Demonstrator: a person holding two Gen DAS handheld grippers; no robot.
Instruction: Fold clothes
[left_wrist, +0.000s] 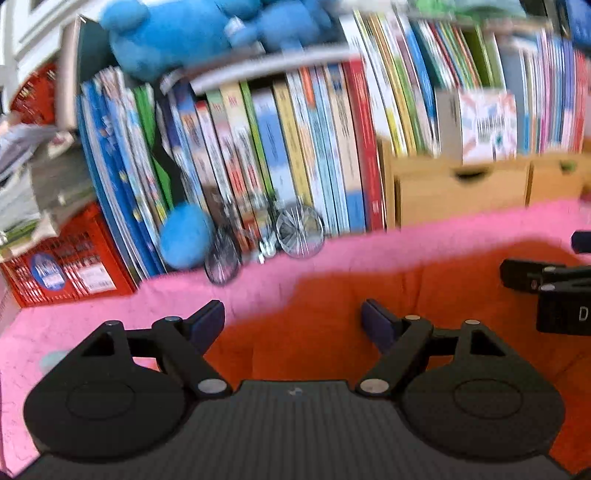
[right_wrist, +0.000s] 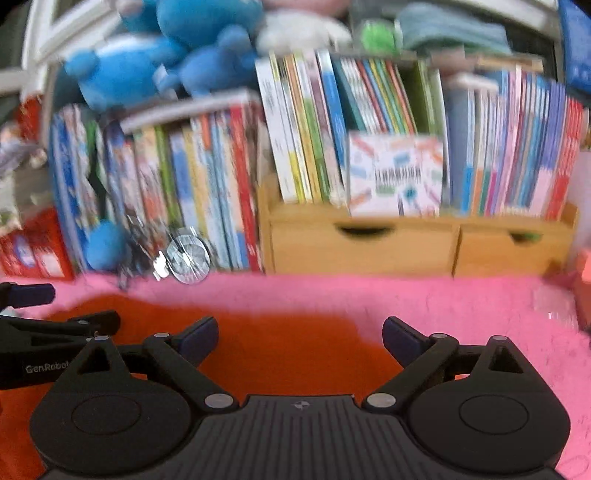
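My left wrist camera looked forward and low over the pink cover (left_wrist: 92, 332), close to it, facing the bookshelf (left_wrist: 295, 155). My right one faced the same way (slightly further right). Both shared the orange garment (right_wrist: 280, 347) and books.

Your garment is the orange cloth (left_wrist: 369, 295) spread flat on the pink cover (left_wrist: 110, 325). In the left wrist view it fills the lower right of the frame, its far edge running up toward the right. In the right wrist view the same orange cloth (right_wrist: 280, 350) occupies the lower left and centre, its right edge ending mid-frame (blur hides seams, so you cannot tell what kind of garment it is).
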